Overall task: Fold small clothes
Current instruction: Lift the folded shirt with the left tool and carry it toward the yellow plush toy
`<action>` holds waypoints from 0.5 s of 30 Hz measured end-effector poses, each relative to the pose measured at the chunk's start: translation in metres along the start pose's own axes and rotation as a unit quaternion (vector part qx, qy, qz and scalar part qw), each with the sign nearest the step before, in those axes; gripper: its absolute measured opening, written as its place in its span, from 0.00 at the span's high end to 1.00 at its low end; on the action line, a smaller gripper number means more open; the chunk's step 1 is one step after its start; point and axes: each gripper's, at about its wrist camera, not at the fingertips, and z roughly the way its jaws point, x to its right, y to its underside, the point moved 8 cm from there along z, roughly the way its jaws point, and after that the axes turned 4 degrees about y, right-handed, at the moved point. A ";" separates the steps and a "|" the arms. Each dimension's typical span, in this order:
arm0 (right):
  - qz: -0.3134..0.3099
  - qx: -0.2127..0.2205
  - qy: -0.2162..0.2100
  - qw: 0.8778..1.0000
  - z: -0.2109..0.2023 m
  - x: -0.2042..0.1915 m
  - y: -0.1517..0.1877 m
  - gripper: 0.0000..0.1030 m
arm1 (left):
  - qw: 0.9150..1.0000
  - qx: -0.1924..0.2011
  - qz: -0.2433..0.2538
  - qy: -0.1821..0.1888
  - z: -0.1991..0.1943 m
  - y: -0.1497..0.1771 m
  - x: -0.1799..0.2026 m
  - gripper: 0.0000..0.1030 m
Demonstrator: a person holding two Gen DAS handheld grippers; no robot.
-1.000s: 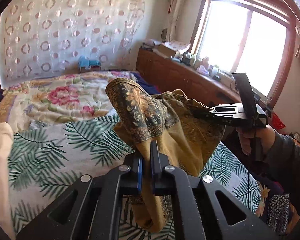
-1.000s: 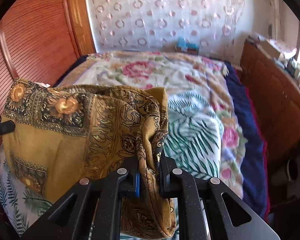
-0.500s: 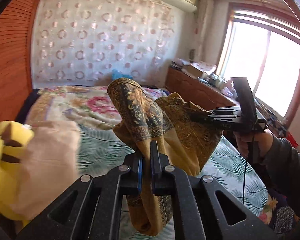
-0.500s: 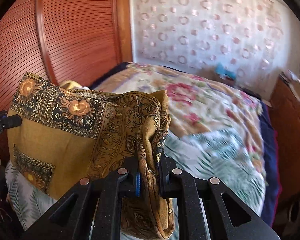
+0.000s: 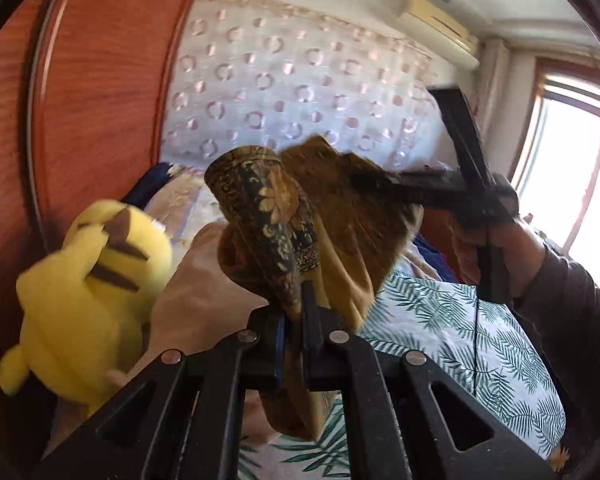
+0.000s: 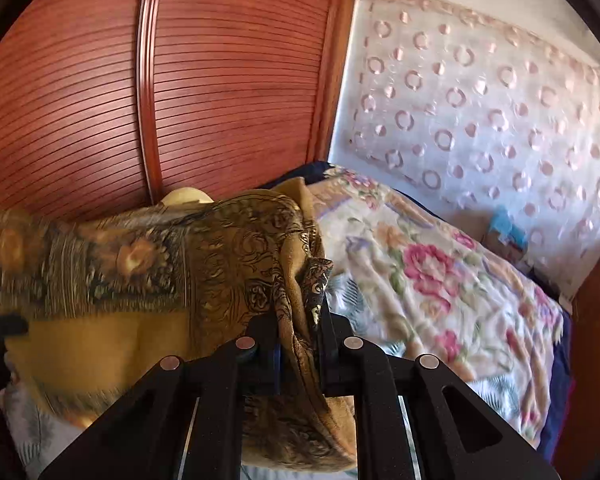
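A mustard-yellow cloth (image 5: 340, 216) with dark floral borders hangs in the air above the bed, stretched between both grippers. My left gripper (image 5: 296, 312) is shut on one bunched edge of it. In the left wrist view the right gripper (image 5: 364, 182) shows from the side at the cloth's far corner, a hand in a dark sleeve holding it. In the right wrist view the cloth (image 6: 160, 280) spreads to the left, and my right gripper (image 6: 300, 332) is shut on its gathered edge. The left gripper's tip (image 6: 8, 326) shows at that view's left edge.
A yellow plush toy (image 5: 88, 288) and a pale pink pillow (image 5: 196, 300) lie at the head of the bed. A red-brown wooden headboard (image 6: 180, 100) stands behind them. A floral quilt (image 6: 420, 280) and a palm-leaf sheet (image 5: 460, 328) cover the bed. A window (image 5: 580, 184) is at right.
Both grippers have swung left toward the headboard, carrying the cloth between them. The plush toy and pillow have come into the left wrist view. Both grips are unchanged.
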 end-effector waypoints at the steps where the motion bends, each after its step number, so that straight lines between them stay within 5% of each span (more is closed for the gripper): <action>1: -0.007 0.002 -0.001 1.000 0.008 -0.006 -0.005 0.89 | 1.000 0.000 -0.008 -0.002 0.000 0.005 -0.003 0.94; 6: -0.036 0.004 -0.015 0.999 0.051 -0.041 -0.022 0.89 | 0.999 0.021 -0.027 -0.010 -0.010 0.009 -0.022 0.94; 15: -0.068 0.003 -0.027 0.997 0.105 -0.074 -0.043 0.89 | 0.998 0.000 -0.048 -0.034 -0.005 0.027 -0.050 0.95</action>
